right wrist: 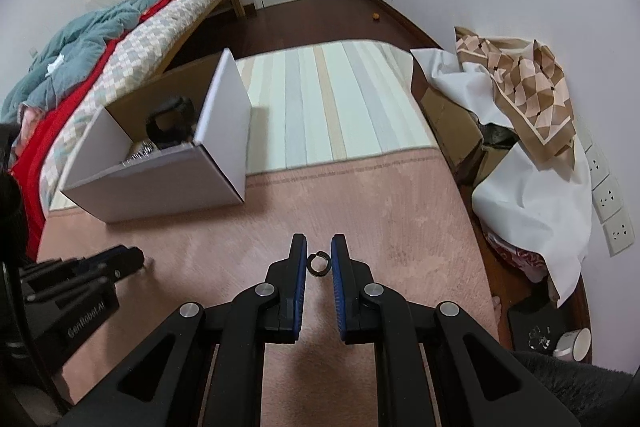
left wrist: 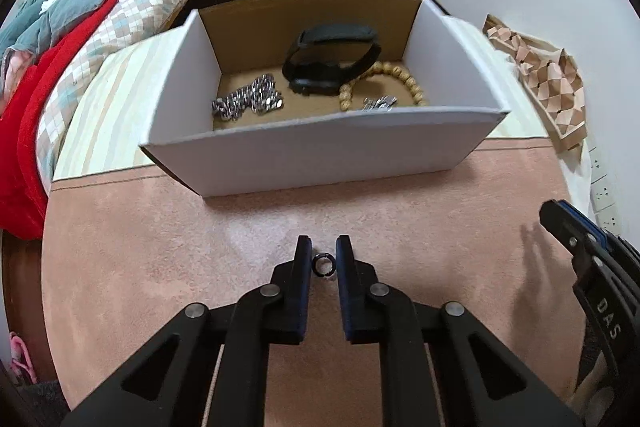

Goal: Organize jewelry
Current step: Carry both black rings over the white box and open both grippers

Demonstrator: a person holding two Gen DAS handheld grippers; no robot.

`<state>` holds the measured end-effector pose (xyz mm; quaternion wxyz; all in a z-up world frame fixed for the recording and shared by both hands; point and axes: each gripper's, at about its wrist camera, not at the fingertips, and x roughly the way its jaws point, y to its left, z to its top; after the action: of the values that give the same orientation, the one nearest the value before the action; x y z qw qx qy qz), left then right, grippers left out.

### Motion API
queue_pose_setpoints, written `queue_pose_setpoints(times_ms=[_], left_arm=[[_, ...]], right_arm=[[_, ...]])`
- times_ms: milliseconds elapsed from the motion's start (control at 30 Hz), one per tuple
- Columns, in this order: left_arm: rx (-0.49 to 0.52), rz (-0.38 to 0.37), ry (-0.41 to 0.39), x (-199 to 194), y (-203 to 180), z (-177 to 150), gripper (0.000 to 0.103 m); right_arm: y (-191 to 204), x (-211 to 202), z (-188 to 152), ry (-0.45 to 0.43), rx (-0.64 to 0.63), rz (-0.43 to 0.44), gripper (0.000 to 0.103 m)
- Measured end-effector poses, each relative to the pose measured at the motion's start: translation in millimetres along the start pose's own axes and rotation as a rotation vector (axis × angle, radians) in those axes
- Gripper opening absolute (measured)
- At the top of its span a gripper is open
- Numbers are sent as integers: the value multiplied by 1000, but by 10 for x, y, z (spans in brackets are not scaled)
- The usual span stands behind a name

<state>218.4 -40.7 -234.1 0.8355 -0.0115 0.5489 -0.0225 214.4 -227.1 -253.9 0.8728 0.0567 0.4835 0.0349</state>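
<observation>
My left gripper point(left wrist: 324, 259) is shut on a small dark ring point(left wrist: 324, 264), pinched between its blue pads just above the pink mat point(left wrist: 160, 247). My right gripper point(right wrist: 319, 257) is shut on a second dark ring point(right wrist: 319, 264) in the same way. Beyond them stands an open white box point(left wrist: 320, 135), which holds a black wrist band point(left wrist: 332, 63), a wooden bead bracelet point(left wrist: 400, 75), a silver chain point(left wrist: 248, 101) and a small silver piece point(left wrist: 378, 103). In the right wrist view the box point(right wrist: 160, 183) sits to the left. Each wrist view shows the other gripper at its edge.
A bed with red, teal and checked quilts point(left wrist: 80, 27) runs along the left. A striped mat point(right wrist: 332, 99) lies behind the pink one. At the right wall are a patterned cloth point(right wrist: 520, 87) over white sheeting and boxes, wall sockets point(right wrist: 608, 195) and a mug point(right wrist: 572, 343).
</observation>
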Motion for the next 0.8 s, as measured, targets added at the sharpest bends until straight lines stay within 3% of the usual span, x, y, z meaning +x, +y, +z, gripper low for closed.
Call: queue_pose_setpoints(times_ms=[400, 800], left_arm=[[2, -32, -151, -723, 109, 426, 10], [-20, -35, -155, -601, 308, 773, 10]], right_arm=[[177, -536, 494, -124, -9, 84, 13], [406, -387, 941, -136, -2, 179, 13]])
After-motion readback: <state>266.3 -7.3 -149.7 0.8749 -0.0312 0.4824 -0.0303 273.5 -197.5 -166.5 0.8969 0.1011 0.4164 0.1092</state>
